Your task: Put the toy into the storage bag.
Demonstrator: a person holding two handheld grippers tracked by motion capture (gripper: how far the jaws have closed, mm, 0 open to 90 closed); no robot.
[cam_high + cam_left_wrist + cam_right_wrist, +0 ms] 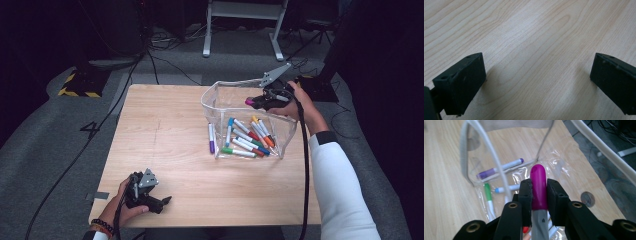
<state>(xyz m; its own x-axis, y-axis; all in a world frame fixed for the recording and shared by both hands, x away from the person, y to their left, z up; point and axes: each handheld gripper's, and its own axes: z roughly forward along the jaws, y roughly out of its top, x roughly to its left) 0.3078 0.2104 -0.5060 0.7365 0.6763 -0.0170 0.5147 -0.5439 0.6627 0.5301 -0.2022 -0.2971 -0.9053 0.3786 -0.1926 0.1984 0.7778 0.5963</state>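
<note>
High view: the right claw [256, 101] hangs over the open top of a clear pouch [216, 102] at the far right of the worktop [160, 135], clamped on a magenta marker [249, 102] of which just the cap tip can be made out past the black jaws. More markers [248, 139] lie heaped inside the pouch, their colours readable but their count unclear; a purple marker [211, 138] lies at the pouch's left wall, and whether it is inside or out is hard to tell. The left claw [162, 202] rests at the near left corner, partly covered by the hand.

Left gripper view: the left claw [537, 75] stands wide apart, nothing between the jaws, both cut off by the frame edges, over bare wood.

Right gripper view: the right claw [539, 192] pinches the magenta marker [538, 187] by its cap; the grey barrel runs out of frame below. Through the pouch [496, 157], the purple marker [500, 169] and a green one [488, 193] show, glare blurring the rest.
</note>
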